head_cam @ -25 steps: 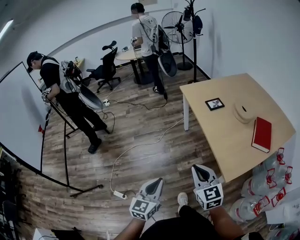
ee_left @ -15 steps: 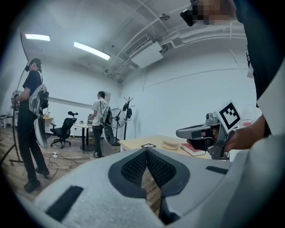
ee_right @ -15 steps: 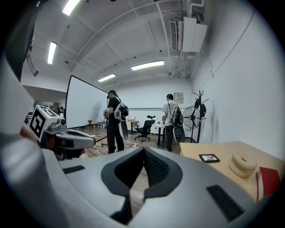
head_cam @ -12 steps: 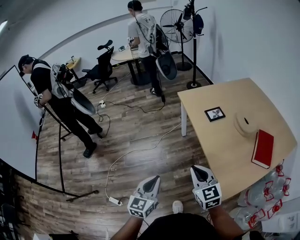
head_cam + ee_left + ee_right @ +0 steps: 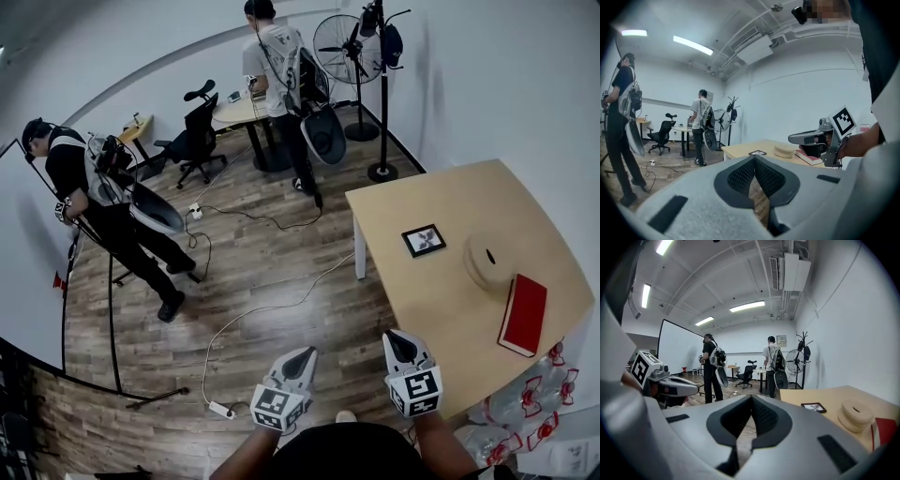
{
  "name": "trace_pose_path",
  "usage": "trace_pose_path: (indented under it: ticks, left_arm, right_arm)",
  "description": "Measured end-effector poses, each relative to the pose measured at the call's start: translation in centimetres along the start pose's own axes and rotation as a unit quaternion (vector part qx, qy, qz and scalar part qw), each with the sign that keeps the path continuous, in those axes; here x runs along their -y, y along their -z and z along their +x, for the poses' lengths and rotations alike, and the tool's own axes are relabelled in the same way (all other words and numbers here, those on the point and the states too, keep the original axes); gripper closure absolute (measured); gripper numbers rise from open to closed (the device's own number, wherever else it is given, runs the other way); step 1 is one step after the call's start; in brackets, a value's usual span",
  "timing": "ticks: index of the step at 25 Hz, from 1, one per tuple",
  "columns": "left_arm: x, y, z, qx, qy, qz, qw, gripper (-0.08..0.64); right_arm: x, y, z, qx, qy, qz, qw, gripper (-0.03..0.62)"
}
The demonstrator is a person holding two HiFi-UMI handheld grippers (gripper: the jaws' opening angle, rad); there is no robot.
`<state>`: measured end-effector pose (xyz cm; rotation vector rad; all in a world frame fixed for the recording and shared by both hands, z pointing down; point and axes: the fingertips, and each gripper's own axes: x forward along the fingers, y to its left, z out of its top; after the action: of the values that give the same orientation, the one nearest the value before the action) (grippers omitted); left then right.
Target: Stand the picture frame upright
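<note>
Wood floor fills room. Person in black at left, person in grey shirt at back. Light wood surface at right. Left claw over floor, right claw at surface's near edge. Both pinched closed, nothing between pads. Red book near surface's right edge, beige round disc just beside it. Picture frame lies flat mid-surface, left of disc, well apart from claws.
</note>
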<state>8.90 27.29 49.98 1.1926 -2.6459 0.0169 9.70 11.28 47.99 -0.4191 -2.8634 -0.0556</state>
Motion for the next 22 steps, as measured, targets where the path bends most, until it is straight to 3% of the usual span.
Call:
trace_pose_path:
  ticks: [13, 22]
  left_arm:
    - [-3.7, -1.6, 8.0, -0.008, 0.032, 0.003, 0.9995, 0.565]
    - [-9.3, -2.8, 15.6, -0.023, 0.084, 0.008, 0.9962, 0.565]
  right_arm:
    - [4.9, 0.2, 5.9, -0.008, 0.028, 0.013, 0.999, 0.583]
    - [9.7, -1.2, 12.7, -0.017, 0.084, 0.021, 0.996, 0.582]
